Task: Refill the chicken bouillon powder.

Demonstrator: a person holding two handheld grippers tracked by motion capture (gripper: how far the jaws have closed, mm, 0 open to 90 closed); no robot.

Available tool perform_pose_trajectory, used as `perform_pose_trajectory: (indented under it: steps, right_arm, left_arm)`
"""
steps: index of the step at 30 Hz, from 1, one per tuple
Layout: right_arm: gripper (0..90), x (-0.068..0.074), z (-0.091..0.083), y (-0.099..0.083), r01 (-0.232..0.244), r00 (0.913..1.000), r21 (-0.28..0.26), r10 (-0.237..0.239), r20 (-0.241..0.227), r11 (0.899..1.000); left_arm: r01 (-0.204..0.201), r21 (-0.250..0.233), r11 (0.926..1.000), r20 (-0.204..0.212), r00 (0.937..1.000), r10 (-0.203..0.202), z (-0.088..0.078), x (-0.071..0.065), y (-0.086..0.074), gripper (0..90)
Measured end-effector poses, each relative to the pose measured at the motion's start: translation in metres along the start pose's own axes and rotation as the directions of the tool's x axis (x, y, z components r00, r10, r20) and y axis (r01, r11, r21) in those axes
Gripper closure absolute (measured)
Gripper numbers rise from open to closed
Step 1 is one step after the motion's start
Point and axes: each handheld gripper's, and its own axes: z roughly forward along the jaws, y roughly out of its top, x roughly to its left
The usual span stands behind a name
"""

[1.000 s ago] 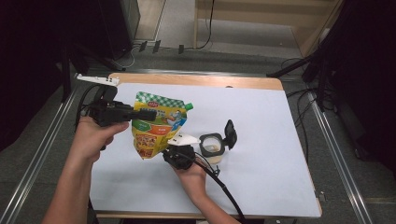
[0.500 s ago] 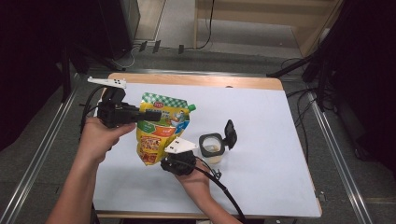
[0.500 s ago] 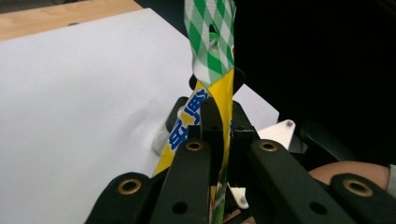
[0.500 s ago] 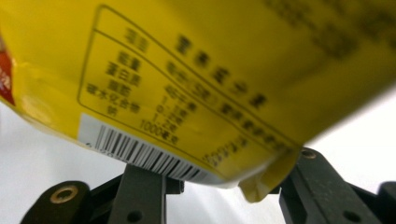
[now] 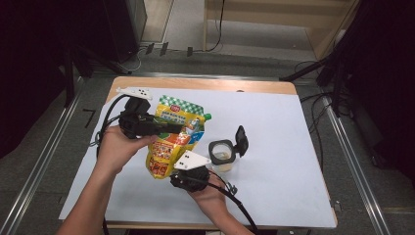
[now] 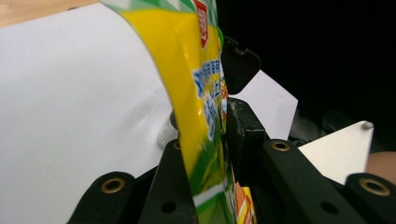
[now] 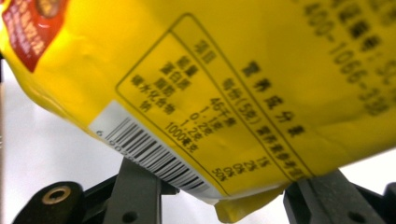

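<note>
Nearest the bench's (image 5: pixel 293 147) front edge, my right gripper (image 5: pixel 182 172) has its jaws standing apart at either side of the yellow seasoning pouch's (image 5: pixel 173 142) bottom corner; they have just been opening and do not pinch it. Farther in, left of centre, my left gripper (image 5: pixel 169 128) holds the pouch above the bench, jaws narrow on its upper part, having eased slightly. A lidded plastic cup (image 5: pixel 222 152) stands open just right of it.

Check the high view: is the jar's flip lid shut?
No, the jar's black flip lid stands tipped open at its right side, leaving the mouth uncovered.
</note>
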Motion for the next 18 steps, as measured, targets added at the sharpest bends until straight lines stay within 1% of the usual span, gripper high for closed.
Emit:
perform_pose_trajectory:
  steps: [1,2,3,4,5,6,7,9,10,11,16,18]
  right_arm:
    - [60.9,0.001,-0.003,0.000,-0.010,0.9999,0.003,0.010,-0.012,1.000]
    - [60.9,0.001,-0.003,0.000,-0.010,0.9999,0.003,0.010,-0.012,1.000]
    - [60.7,0.002,-0.005,0.001,-0.022,0.9996,0.007,0.022,-0.020,1.000]
    - [60.7,0.002,-0.005,0.001,-0.022,0.9996,0.007,0.022,-0.020,1.000]
    - [60.5,0.003,-0.006,0.001,-0.030,0.9991,0.013,0.030,-0.030,0.999]
    - [60.1,0.005,-0.009,0.000,-0.030,0.9985,0.020,0.031,-0.045,0.999]
    - [59.8,0.006,-0.010,0.000,-0.023,0.9984,0.020,0.024,-0.050,1.000]
    - [59.7,0.008,-0.012,-0.001,-0.037,0.9963,0.022,0.039,-0.077,0.999]
    - [59.7,0.008,-0.012,-0.001,-0.037,0.9963,0.022,0.039,-0.077,0.999]
    - [60.0,0.009,-0.015,-0.002,-0.057,0.9938,0.024,0.059,-0.094,0.998]
    - [60.2,0.010,-0.020,-0.006,-0.061,0.9933,0.036,0.064,-0.096,0.997]
    - [60.2,0.012,-0.023,-0.007,-0.050,0.9940,0.039,0.053,-0.096,0.998]
  left_arm:
    - [0.002,0.003,1.0000,0.005,1.0000,-0.002,0.003,-0.002,0.000,81.9]
    - [0.002,0.003,1.0000,0.005,1.0000,-0.002,0.003,-0.002,0.000,81.8]
    - [-0.004,0.015,0.9999,-0.007,1.0000,0.004,0.007,-0.004,0.000,81.7]
    - [-0.004,0.015,0.9999,-0.007,1.0000,0.004,0.007,-0.004,0.000,81.5]
    - [-0.007,0.025,0.9996,-0.013,0.9999,0.008,0.009,-0.006,0.000,81.5]
    - [-0.020,0.042,0.9989,-0.015,0.9997,0.020,0.015,-0.008,0.000,81.5]
    - [-0.024,0.054,0.9982,-0.017,0.9995,0.025,0.018,-0.010,0.000,81.4]
    - [-0.043,0.072,0.9965,-0.026,0.9987,0.045,0.024,-0.013,-0.001,80.6]
    - [-0.043,0.072,0.9965,-0.026,0.9987,0.045,0.024,-0.013,-0.001,80.3]
    - [-0.033,0.082,0.9961,-0.026,0.9991,0.035,0.029,-0.014,-0.001,80.2]
    - [-0.017,0.100,0.9949,-0.007,0.9998,0.018,0.036,-0.015,-0.002,80.0]
    - [-0.012,0.112,0.9936,-0.005,0.9999,0.012,0.041,-0.015,-0.002,79.7]
